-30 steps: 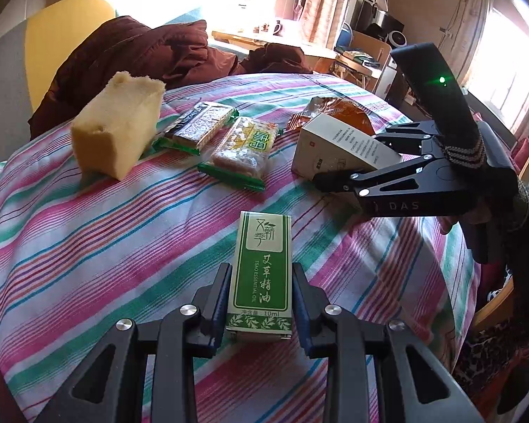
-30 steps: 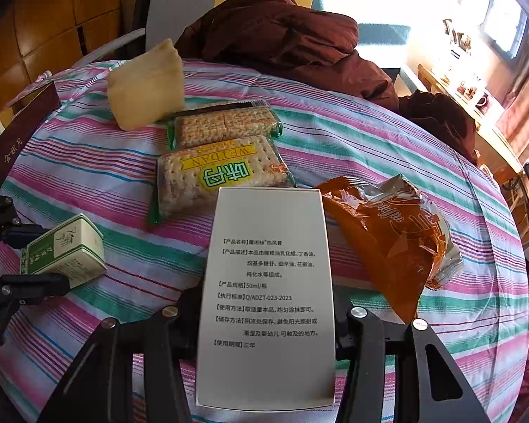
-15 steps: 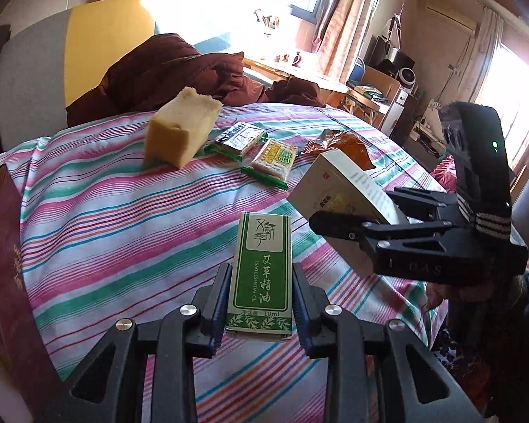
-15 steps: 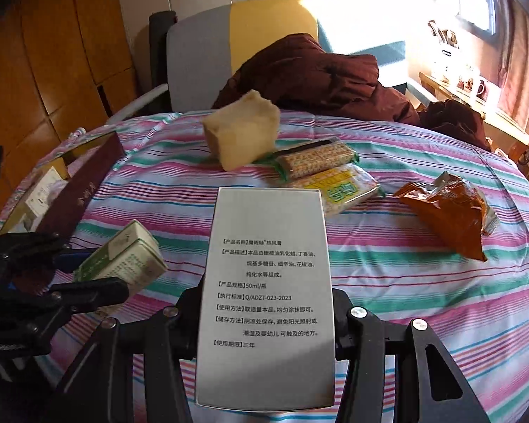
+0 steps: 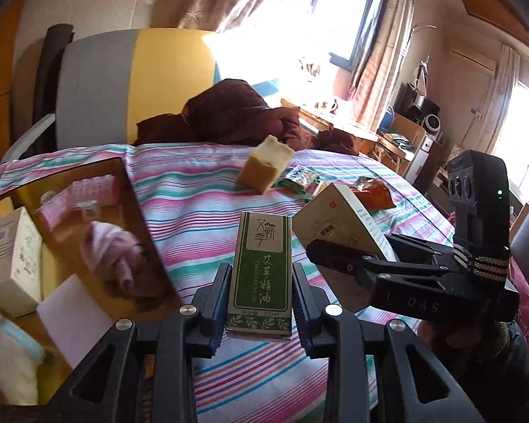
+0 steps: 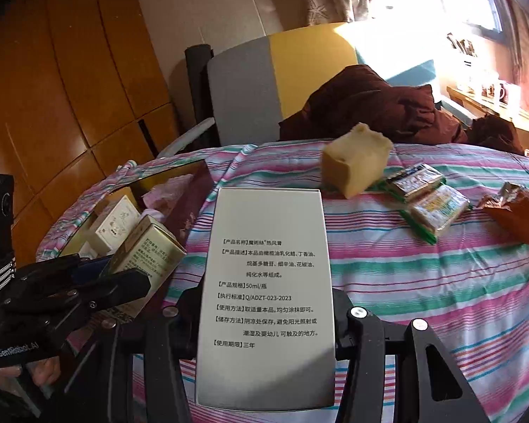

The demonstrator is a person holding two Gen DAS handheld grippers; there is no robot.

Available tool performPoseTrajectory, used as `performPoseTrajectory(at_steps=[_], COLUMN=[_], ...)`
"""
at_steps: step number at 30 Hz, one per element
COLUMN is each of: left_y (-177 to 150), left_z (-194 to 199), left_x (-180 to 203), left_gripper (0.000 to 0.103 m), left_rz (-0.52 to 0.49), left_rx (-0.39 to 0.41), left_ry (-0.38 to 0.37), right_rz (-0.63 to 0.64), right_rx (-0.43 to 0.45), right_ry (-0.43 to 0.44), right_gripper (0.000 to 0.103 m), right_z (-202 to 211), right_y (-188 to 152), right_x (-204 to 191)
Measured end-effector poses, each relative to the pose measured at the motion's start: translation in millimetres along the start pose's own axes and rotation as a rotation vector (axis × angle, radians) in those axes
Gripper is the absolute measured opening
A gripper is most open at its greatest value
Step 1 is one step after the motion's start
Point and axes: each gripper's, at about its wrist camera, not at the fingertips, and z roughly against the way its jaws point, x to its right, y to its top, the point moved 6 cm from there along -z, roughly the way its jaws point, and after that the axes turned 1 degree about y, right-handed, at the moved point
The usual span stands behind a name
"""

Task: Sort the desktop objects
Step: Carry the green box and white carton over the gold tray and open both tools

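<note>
A sunlit room with curtained windows; a round worktop (image 6: pixel 423 299) under a pink, green and white striped cloth, a grey and yellow chair behind it.

The left claw (image 5: pixel 257 292) is clamped on a small green box (image 5: pixel 261 271), which stands upright between its fingers, lifted off the cloth. The right claw (image 6: pixel 264 317) is clamped on a larger white box (image 6: pixel 268 292), printed face toward the camera, also lifted. In the left wrist view the right claw sits at 3 o'clock, its white box just beside the green one.

Outward from the claws, an open dark-red storage box (image 5: pixel 141 218) lies at 9 o'clock in the left view. It already contains a cream carton (image 5: pixel 14 261) and some pink items. Far across the worktop, toward 1 o'clock, lie a yellow sponge block (image 6: pixel 356 158), 2 cracker packets (image 6: pixel 426 197) and an orange snack bag (image 6: pixel 515 215).

Both boxes appear bound for the storage box. To do this well, bring 1 claw in at a time so the 2 do not collide, keep each box level, lower it into a free gap beside the carton, and part the fingers only once it rests on something.
</note>
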Motion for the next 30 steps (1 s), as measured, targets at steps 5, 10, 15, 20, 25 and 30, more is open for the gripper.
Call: performPoseTrajectory(at_steps=[5,10,15,20,25,30], left_y=[-0.8,-3.1,-7.3,-15.5,-26.2,-36.8], left_z=[34.8,69.5,90.3,95.8,98.2,94.6], left_x=[-50.7,-108.4,-153.3,-186.3,-212.5,-226.0], left_gripper=[0.033,0.033,0.033,0.033,0.033,0.033], left_rz=[0.077,0.152,0.194,0.223,0.270,0.298], left_rx=[0.057,0.116,0.154,0.165,0.162,0.140], left_ry=[0.074,0.176,0.270,0.343,0.376,0.381], right_rz=[0.070,0.138,0.201,0.258,0.273,0.258], right_rx=[0.005,-0.009,-0.031,-0.065,-0.094,-0.118], right_ry=[0.075,0.139,0.183,0.197,0.187,0.174], right_gripper=[0.052,0.052,0.052,0.052,0.052,0.052], right_z=[-13.1,-29.1,-45.1,-70.8,-95.3,-109.2], right_y=[11.6,16.4,18.7,16.7,11.0,2.5], right_x=[-55.0,-106.4,-150.4,-182.5,-196.3,-197.0])
